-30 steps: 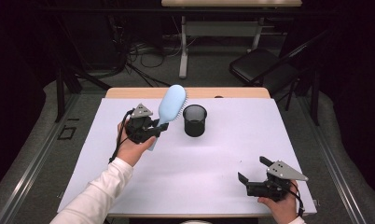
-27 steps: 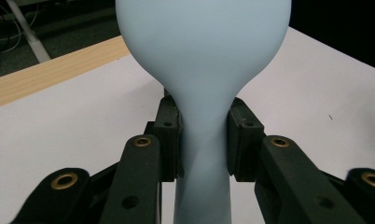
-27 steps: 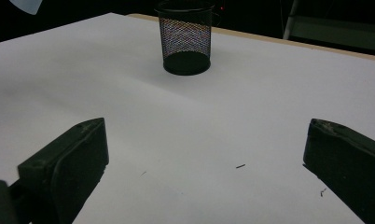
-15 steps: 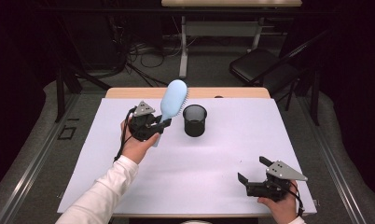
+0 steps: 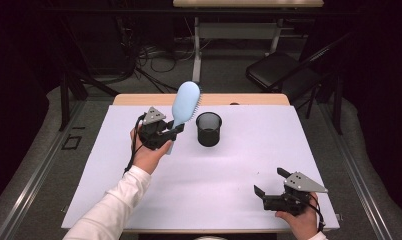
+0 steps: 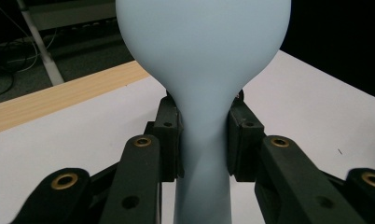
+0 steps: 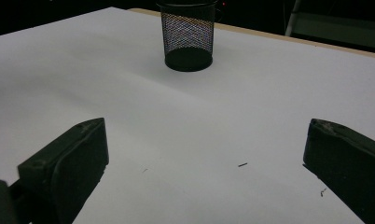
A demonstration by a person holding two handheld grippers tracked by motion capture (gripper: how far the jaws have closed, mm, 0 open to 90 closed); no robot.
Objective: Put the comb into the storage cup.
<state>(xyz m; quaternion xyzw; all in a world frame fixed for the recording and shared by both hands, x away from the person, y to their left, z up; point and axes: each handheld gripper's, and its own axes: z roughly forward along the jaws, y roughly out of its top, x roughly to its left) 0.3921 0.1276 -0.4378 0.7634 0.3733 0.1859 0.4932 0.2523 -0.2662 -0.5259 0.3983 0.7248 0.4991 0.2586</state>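
The left tongs (image 5: 175,131) gripped the blue hairbrush (image 5: 185,102) by its handle, raised above the table (image 5: 249,165) just left of the mesh cup (image 5: 209,128). The right tongs (image 5: 269,189) rested wide apart, empty.

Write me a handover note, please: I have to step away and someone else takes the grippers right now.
Left gripper: shut on the neck of the light blue hairbrush, held off the table with its head up, just left of the black mesh cup.
Right gripper: open, holding nothing, low over the white table cover at the near right corner.
Cup: upright near the middle back of the table, with nothing seen in it.
Done: brush picked up and brought beside the cup.
Left, probably: set the brush in the cup and let go; the free right gripper could steady the cup.
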